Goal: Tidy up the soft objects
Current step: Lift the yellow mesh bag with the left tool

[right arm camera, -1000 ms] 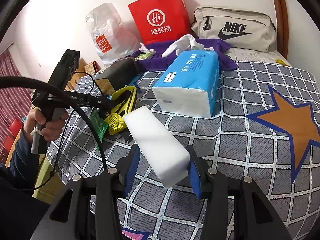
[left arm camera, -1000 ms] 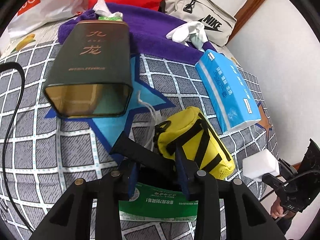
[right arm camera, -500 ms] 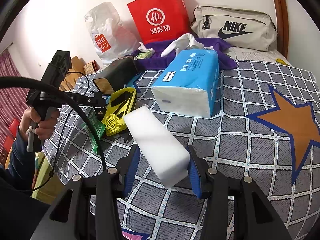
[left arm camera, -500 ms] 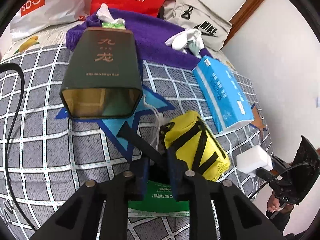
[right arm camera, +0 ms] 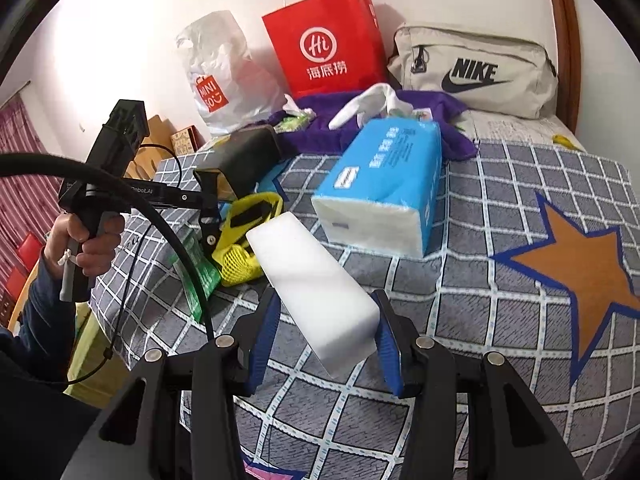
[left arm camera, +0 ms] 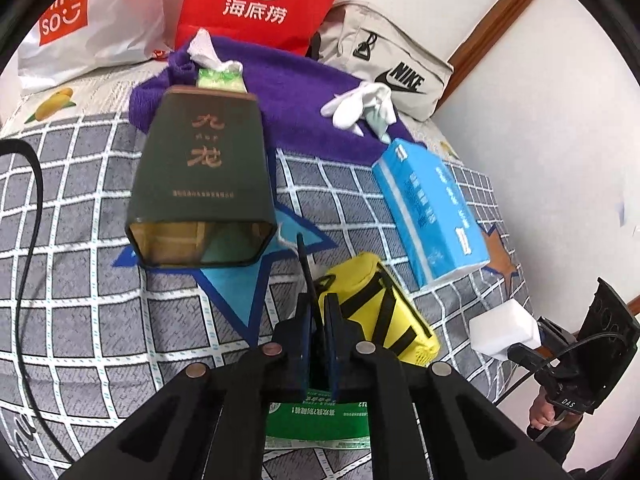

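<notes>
Checked bedspread (right arm camera: 520, 184), left tongs (left arm camera: 316, 316) pinching yellow pouch's black strap (left arm camera: 306, 268).

On the bed (left arm camera: 80, 320) a tin (left arm camera: 204, 184) lies left of the pouch (left arm camera: 380, 312), the tissue pack (left arm camera: 432, 208) right of both, a towel (left arm camera: 296, 96) and bags behind.

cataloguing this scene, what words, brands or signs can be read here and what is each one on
"Hi" and "海底捞": red paper bag
"MINISO": white plastic bag
"NIKE" with swoosh: beige waist bag
"九龙": dark green tin box; its small line below is unreadable
"DAS": right gripper body
Print on blue tissue pack and green packet: too blurred to read
</notes>
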{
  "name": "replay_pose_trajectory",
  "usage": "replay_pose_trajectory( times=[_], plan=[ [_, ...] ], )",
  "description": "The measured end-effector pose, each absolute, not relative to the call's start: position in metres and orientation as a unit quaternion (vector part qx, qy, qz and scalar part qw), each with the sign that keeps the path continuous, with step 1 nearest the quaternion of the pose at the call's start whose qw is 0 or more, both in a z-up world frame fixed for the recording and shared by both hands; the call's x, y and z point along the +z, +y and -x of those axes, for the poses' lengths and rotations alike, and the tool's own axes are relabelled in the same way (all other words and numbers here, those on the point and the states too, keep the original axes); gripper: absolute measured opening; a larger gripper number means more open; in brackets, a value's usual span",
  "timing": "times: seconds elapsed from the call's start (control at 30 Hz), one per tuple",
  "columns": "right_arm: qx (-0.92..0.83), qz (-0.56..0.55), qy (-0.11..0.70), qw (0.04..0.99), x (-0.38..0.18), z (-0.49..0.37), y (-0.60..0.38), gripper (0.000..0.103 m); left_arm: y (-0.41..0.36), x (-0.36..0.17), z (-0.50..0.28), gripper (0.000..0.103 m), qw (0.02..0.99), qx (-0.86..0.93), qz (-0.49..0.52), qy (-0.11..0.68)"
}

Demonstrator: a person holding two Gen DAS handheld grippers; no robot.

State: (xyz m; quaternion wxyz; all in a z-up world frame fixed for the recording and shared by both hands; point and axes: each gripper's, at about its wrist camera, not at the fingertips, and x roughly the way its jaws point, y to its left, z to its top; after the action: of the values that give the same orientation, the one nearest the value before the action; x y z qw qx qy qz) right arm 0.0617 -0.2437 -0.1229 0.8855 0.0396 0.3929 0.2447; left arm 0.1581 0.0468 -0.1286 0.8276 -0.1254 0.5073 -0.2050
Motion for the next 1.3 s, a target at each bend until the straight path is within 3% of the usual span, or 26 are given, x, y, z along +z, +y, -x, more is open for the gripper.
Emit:
replay_pose_trajectory(
  times=[0.43,0.57,0.9,0.93,0.97,1.0,1.3],
  plan=[
    [0.254,-0.034,0.392,0.883,-0.116,-0.075,-0.238,0.046,0.043,-0.139,-0.168,0.007,0.827,-0.173,0.103,0.525],
    [0.253,-0.037,0.397,0.881,-0.12,-0.078,-0.241,0.046,0.039,-0.143,-0.171,0.028,0.825,-0.159,0.078,0.537],
    [0.257,-0.047,0.401,0.878,-0.127,-0.078,-0.244,0.046,0.033,-0.154,-0.184,0.027,0.811,-0.158,0.1,0.555],
    [0.257,-0.048,0.4,0.878,-0.127,-0.078,-0.245,0.046,0.032,-0.154,-0.186,0.025,0.811,-0.157,0.102,0.554],
    [0.257,-0.049,0.4,0.879,-0.126,-0.078,-0.247,0.046,0.032,-0.154,-0.187,0.014,0.811,-0.155,0.1,0.555],
    [0.257,-0.05,0.399,0.879,-0.126,-0.078,-0.248,0.046,0.032,-0.155,-0.187,0.009,0.81,-0.154,0.099,0.558],
    [0.256,-0.048,0.403,0.877,-0.127,-0.081,-0.25,0.046,0.025,-0.164,-0.193,0.009,0.802,-0.157,0.096,0.568]
  ],
)
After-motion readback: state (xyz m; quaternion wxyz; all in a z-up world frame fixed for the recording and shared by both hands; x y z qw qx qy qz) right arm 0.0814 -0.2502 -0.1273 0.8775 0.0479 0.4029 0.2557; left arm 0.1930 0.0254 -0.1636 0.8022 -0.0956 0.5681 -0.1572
